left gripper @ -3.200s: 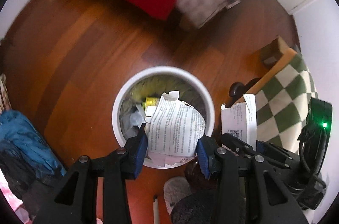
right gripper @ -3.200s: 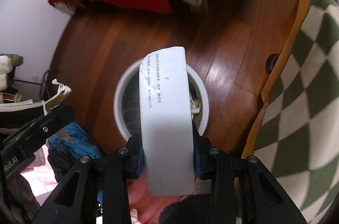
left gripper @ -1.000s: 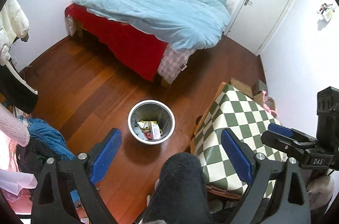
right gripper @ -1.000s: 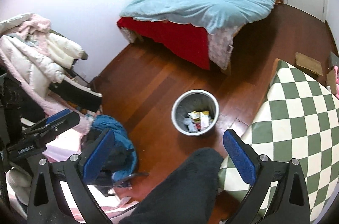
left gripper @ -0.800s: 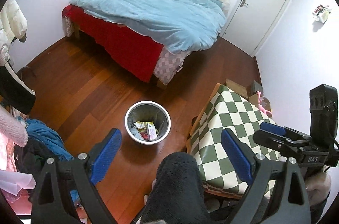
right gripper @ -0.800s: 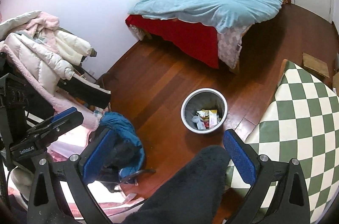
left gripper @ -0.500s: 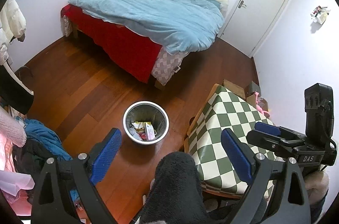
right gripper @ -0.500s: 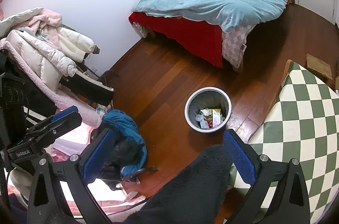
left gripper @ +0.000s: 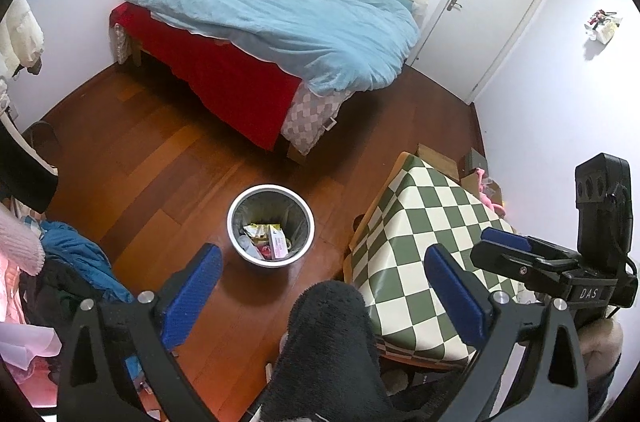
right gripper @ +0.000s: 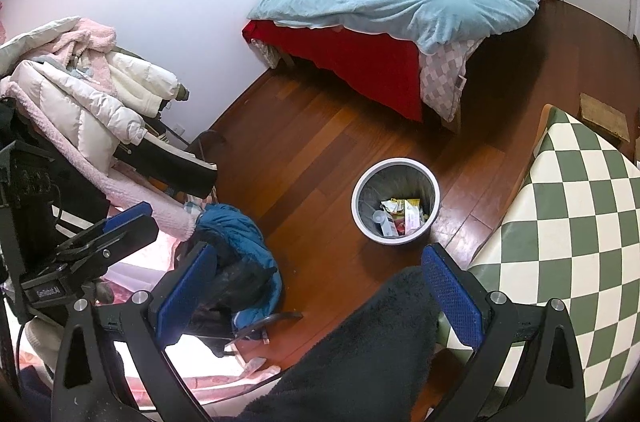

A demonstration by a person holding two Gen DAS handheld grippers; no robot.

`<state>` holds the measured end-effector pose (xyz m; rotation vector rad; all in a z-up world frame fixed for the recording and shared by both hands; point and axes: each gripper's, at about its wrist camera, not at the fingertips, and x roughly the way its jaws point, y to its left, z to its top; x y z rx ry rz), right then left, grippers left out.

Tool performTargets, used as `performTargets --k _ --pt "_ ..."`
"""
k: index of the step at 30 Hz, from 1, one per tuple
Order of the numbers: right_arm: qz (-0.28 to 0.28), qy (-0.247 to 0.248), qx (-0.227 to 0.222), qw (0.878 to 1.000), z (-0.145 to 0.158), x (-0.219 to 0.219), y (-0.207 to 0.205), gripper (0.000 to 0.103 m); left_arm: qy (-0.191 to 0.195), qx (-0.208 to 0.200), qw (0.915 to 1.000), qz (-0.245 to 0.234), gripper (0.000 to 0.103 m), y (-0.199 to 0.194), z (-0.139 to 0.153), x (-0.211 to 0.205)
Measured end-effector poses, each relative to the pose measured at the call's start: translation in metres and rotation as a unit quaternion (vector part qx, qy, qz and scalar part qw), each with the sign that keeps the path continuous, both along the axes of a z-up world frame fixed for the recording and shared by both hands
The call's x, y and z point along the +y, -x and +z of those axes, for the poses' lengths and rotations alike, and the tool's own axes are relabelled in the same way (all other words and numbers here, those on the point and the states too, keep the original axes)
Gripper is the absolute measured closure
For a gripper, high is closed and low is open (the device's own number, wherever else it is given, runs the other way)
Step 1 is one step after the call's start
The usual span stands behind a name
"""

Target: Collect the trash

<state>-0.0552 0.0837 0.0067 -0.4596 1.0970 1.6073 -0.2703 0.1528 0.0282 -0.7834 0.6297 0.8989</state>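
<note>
Trash lies inside the bin on the floor beside the checkered table. Left tongs are opening, nothing between them; right tongs gape wide, empty. Best scan around the bin for leftovers before descending.

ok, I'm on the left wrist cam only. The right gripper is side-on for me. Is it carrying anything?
Observer: No. In the right wrist view the right gripper has its blue pads wide apart with nothing between them.
Operator: Any loose trash on the floor that side?
Observer: Maybe. A small pale scrap lies on the reddish wooden floor near the crumpled blue jacket. It's too small to identify.
Operator: What's past the jacket?
Observer: A white puffer coat and a pink fleece, heaped by the wall.
</note>
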Motion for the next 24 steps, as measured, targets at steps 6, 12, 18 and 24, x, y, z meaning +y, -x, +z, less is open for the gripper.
performTargets --k 6,12,18,24 --pt "0.0 -0.003 0.001 1.0 0.0022 -0.0022 -0.0032 0.0 0.002 -0.006 0.9999 -0.012 0.0 -0.0047 0.0011 -0.0032" --pt "0.002 0.001 0.009 1.0 0.0024 -0.0012 -0.0014 0.0 0.004 -0.011 0.9998 -0.013 0.0 -0.0039 0.0014 -0.0041" --pt "0.002 0.001 0.012 1.0 0.0024 -0.0014 -0.0006 0.0 0.001 -0.015 0.9998 -0.009 0.0 -0.0014 0.0034 -0.0051" --pt "0.006 -0.003 0.016 1.0 0.0089 0.0004 0.0006 0.0 -0.001 -0.015 0.9999 -0.003 0.0 -0.0001 0.0046 -0.0057"
